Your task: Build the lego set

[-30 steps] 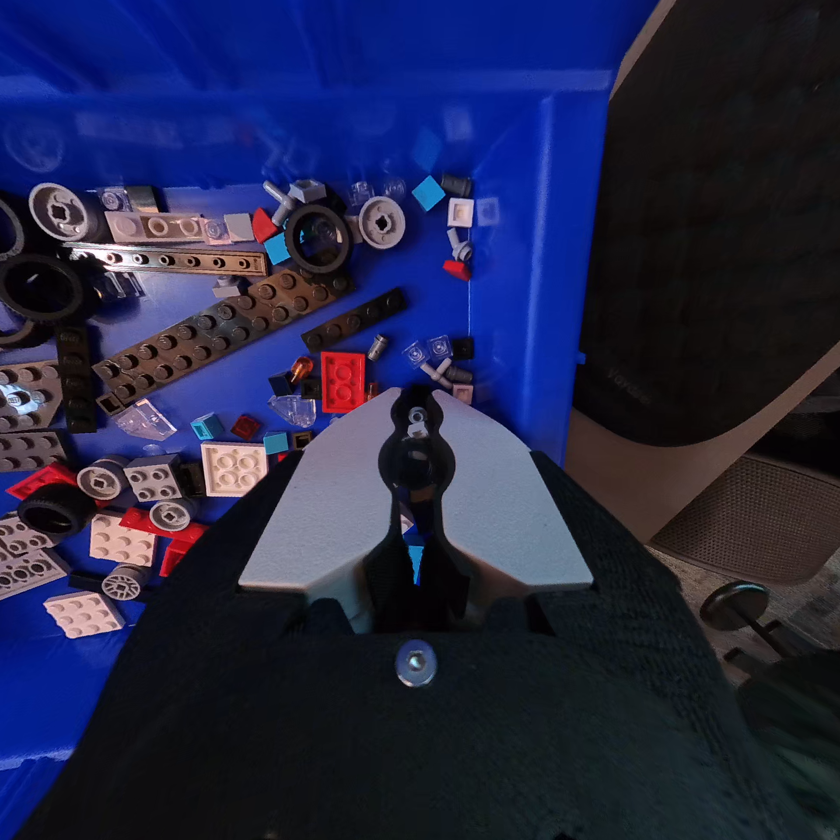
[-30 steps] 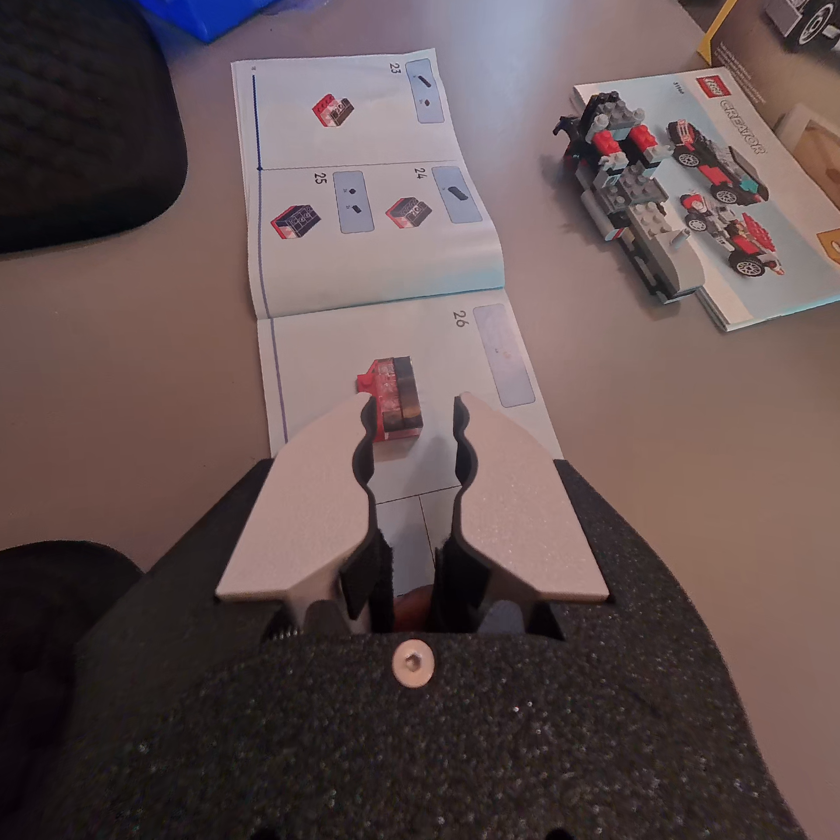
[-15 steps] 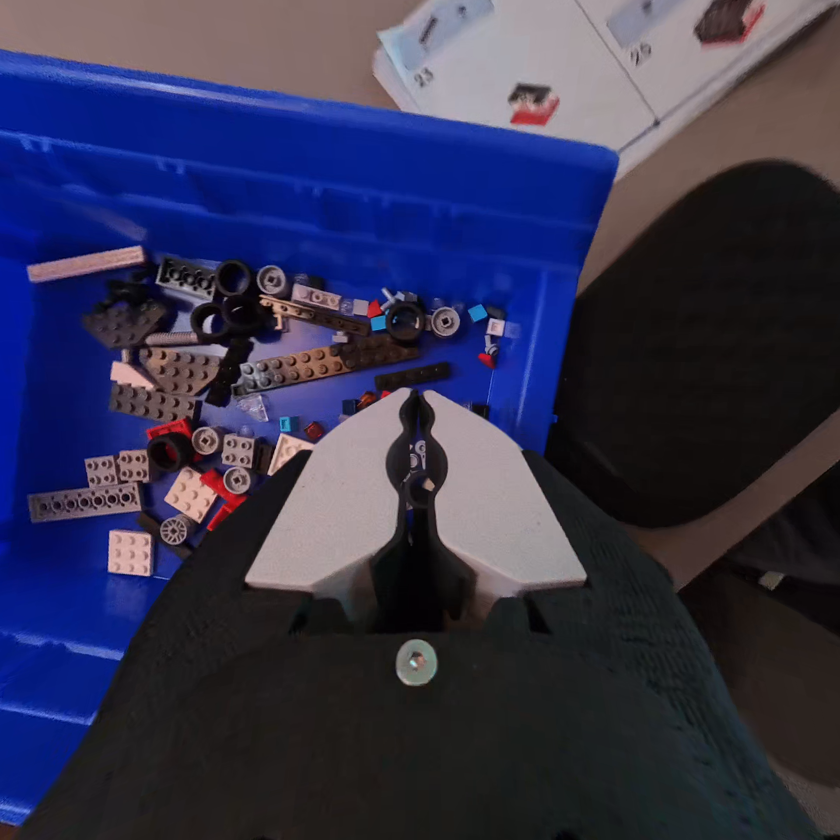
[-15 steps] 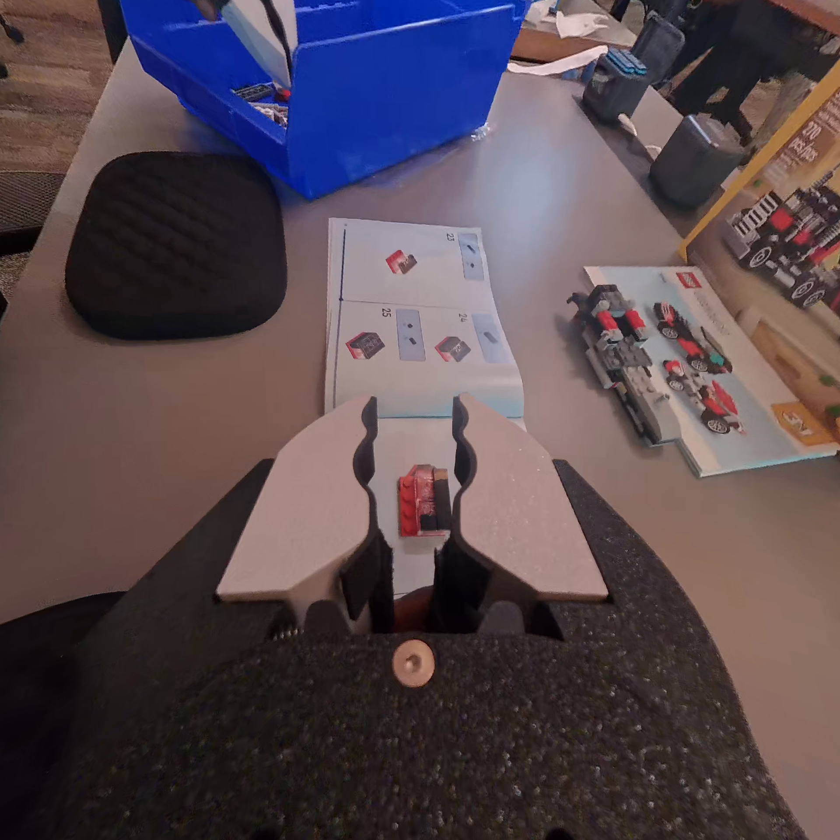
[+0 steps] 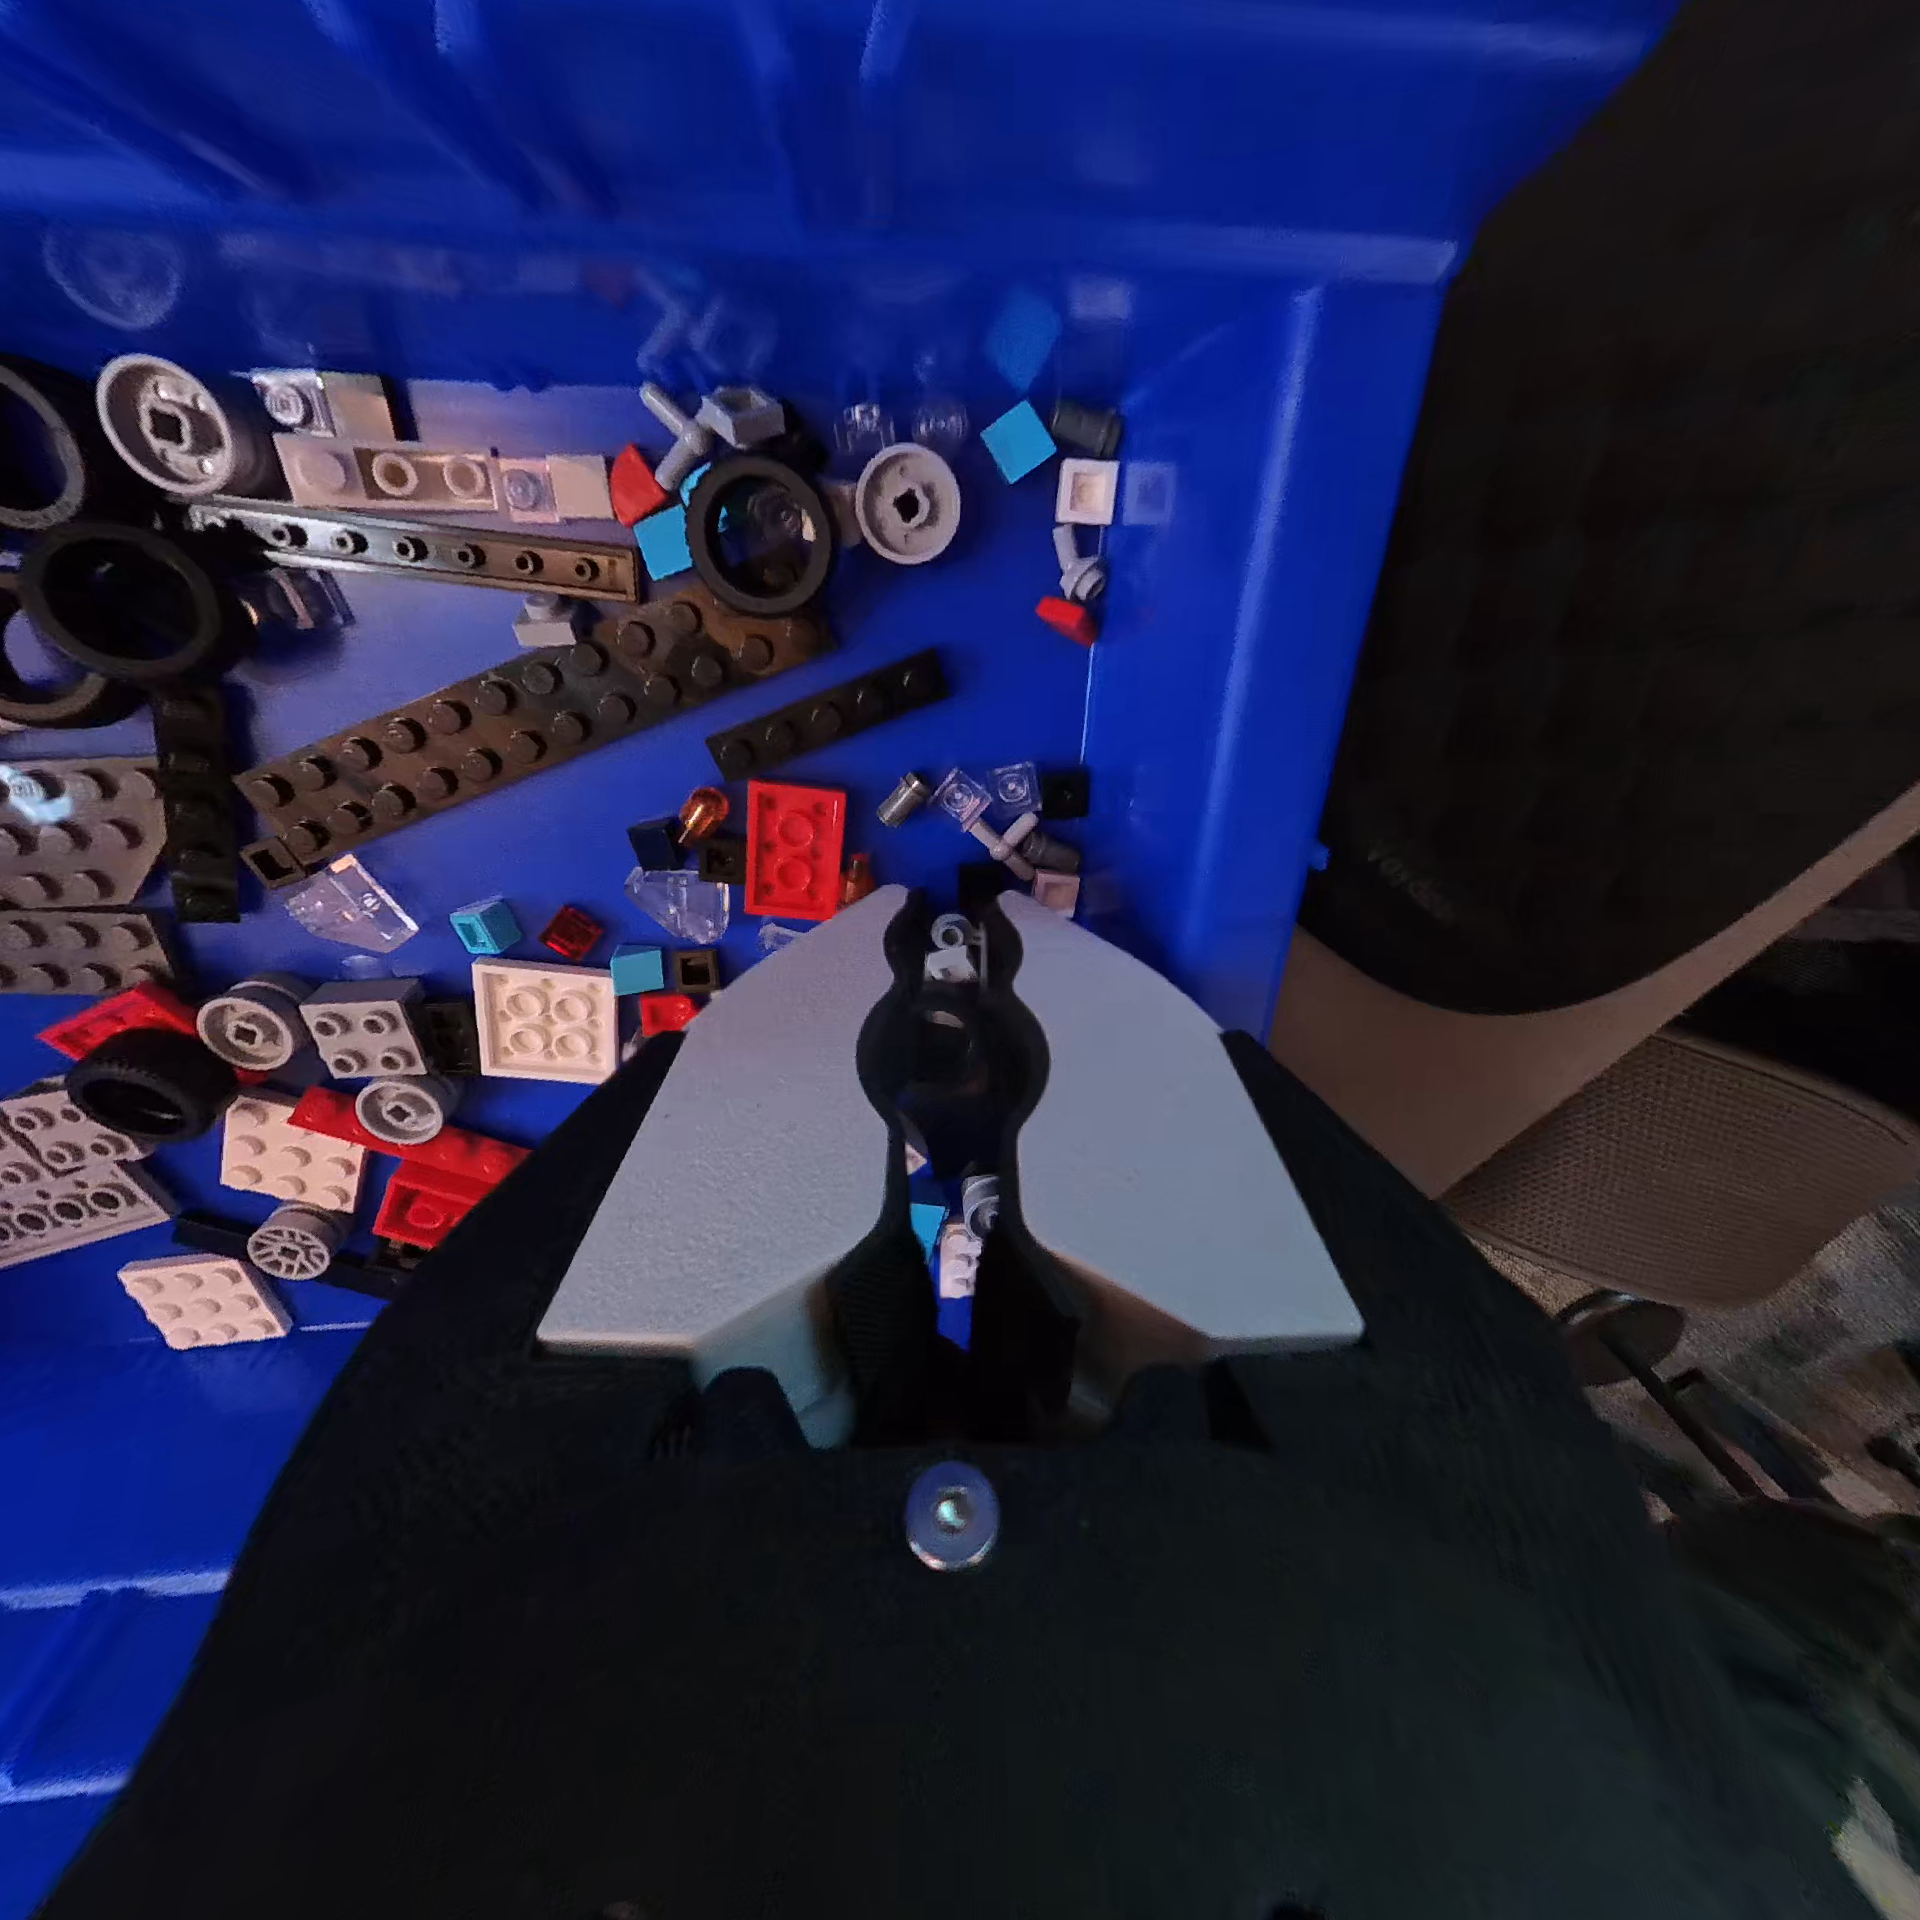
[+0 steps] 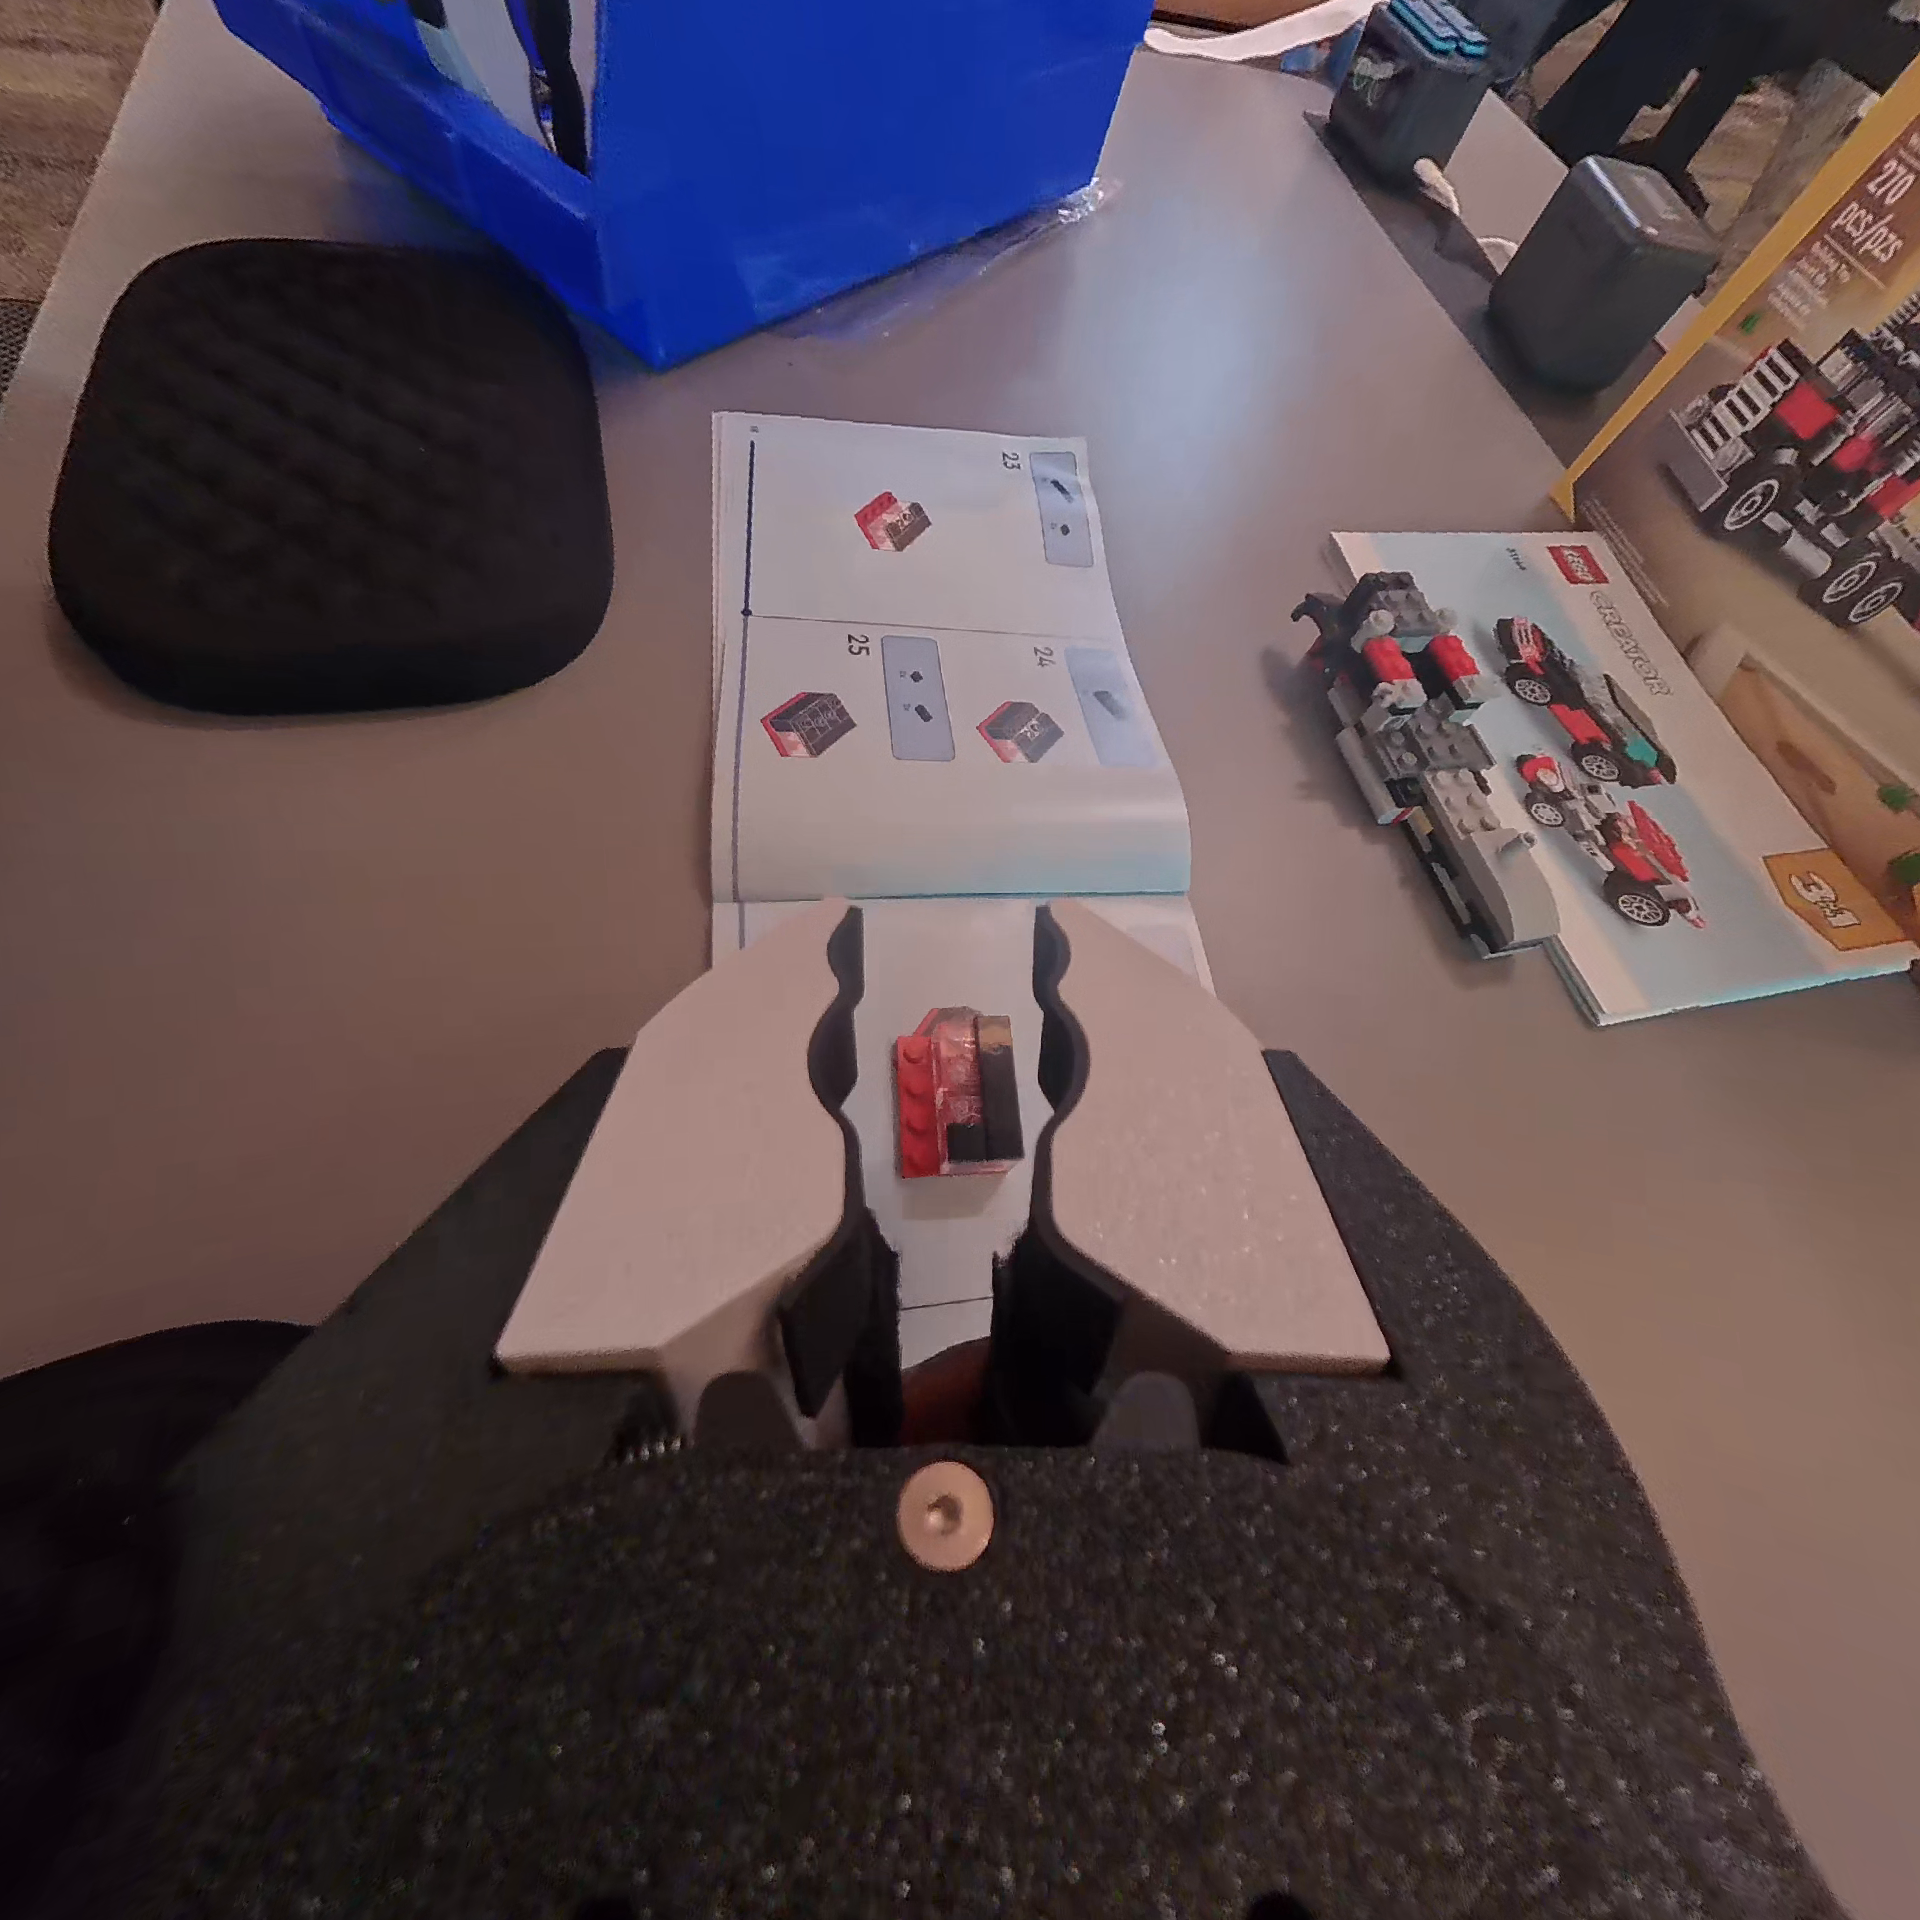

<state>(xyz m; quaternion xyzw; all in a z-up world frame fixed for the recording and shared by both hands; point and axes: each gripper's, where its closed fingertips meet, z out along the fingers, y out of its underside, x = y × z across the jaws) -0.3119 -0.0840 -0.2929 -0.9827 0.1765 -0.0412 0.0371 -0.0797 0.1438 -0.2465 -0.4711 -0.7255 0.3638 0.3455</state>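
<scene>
My left gripper [image 5: 951, 914] is low inside the blue bin [image 5: 1195, 623], near its right wall, over loose Lego pieces. Its jaws stand a narrow gap apart. A small light-grey piece [image 5: 948, 932] shows between the tips; I cannot tell whether it is pinched. A red 2x3 plate [image 5: 795, 849] lies just left of the tips. My right gripper [image 6: 945, 914] is open above the open instruction booklet [image 6: 935, 810]. A small red-and-black assembly [image 6: 956, 1101] lies on the page between the fingers, not touching them.
The bin [image 6: 831, 156] stands at the back of the grey table, with a black pad [image 6: 322, 468] to its left. A part-built vehicle [image 6: 1423, 748] rests on a second booklet [image 6: 1714, 831] at right, near the Lego box [image 6: 1818, 416] and dark containers [image 6: 1600, 260].
My left gripper was low in the bin, lifted above it with its jaws closer together, and is now low again with the jaws slightly wider. My right gripper drew back and up; the assembly now sits deeper between its fingers.
</scene>
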